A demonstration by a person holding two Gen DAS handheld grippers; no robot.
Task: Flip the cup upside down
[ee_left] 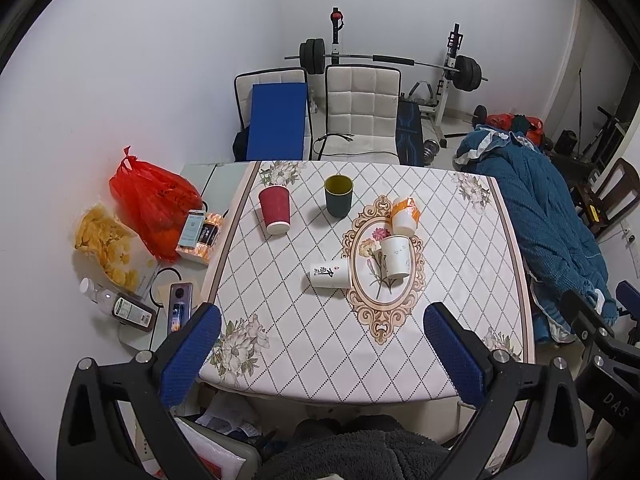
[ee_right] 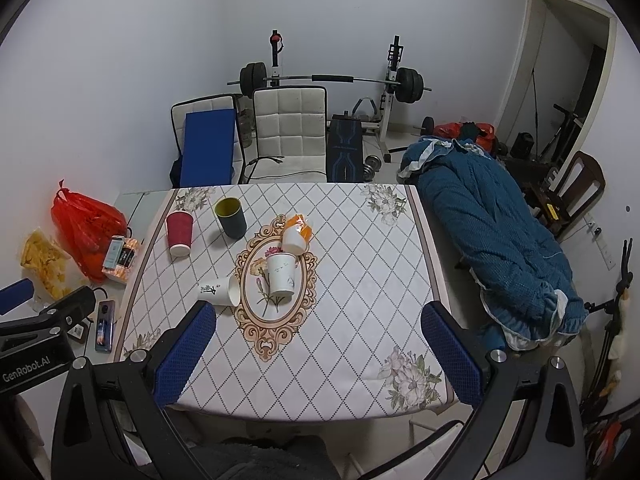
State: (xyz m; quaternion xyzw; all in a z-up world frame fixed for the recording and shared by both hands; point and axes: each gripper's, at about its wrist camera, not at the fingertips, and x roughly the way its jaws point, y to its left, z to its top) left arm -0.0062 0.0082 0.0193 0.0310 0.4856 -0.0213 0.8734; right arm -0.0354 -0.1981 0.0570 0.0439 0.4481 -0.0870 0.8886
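Several cups stand on the patterned tablecloth (ee_left: 460,280) (ee_right: 360,280). A dark green cup (ee_left: 338,195) (ee_right: 231,217) stands upright with its mouth up. A red paper cup (ee_left: 275,210) (ee_right: 179,233) stands mouth down. A white cup with black lettering (ee_left: 329,274) (ee_right: 219,290) lies on its side. A white flowered cup (ee_left: 395,256) (ee_right: 281,273) and an orange-and-white cup (ee_left: 405,216) (ee_right: 296,235) sit on the oval motif. My left gripper (ee_left: 322,326) and right gripper (ee_right: 319,324) are open and empty, above the table's near edge.
A red plastic bag (ee_left: 148,200) (ee_right: 84,224), a bag of chips (ee_left: 106,246), small boxes (ee_left: 198,232), a bottle and a phone (ee_left: 179,307) lie left of the cloth. White chairs (ee_left: 362,108) and a barbell rack stand behind. A blue quilted garment (ee_left: 552,224) (ee_right: 496,240) lies at the right.
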